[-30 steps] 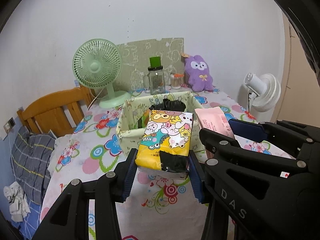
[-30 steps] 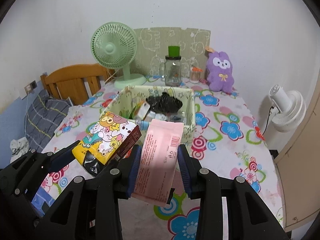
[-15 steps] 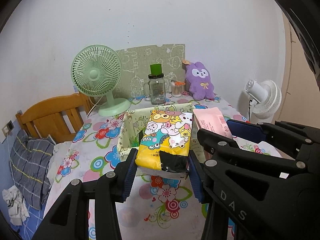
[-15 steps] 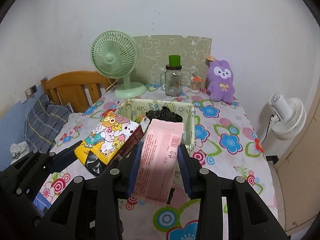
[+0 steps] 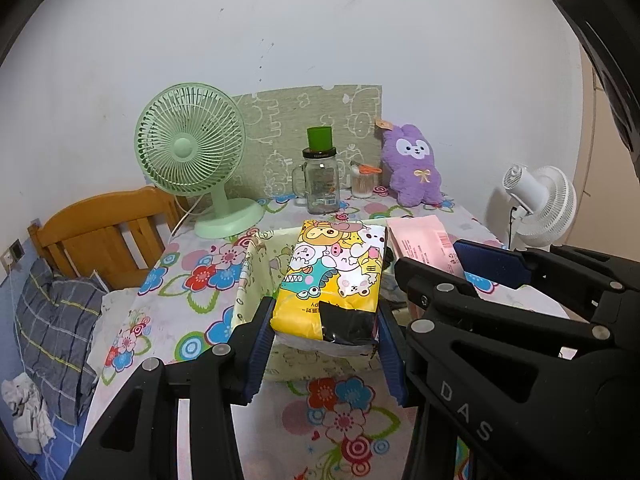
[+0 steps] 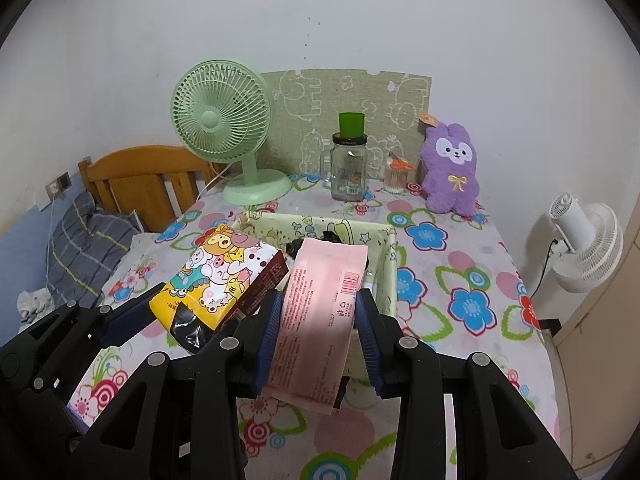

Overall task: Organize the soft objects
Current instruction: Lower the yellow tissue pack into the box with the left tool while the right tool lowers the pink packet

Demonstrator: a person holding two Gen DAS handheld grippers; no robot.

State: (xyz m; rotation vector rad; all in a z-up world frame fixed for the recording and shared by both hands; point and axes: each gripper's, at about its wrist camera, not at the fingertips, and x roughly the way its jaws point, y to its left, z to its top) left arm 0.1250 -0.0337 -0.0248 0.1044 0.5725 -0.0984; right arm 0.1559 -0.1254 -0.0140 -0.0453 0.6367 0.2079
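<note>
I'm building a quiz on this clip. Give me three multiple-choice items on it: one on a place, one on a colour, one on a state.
1. Where is the plush toy?
A in the basket
B at the table's far edge by the wall
C on the chair

2. What colour is the right gripper's pack?
A pink
B blue
C green

3. What is the left gripper doing?
A hanging empty
B pressing the tablecloth
C clamping a cartoon-printed pack

Key: 1 B, it sits beside the jar; 2 A, pink wrapper; 3 C, both pads press its sides.
</note>
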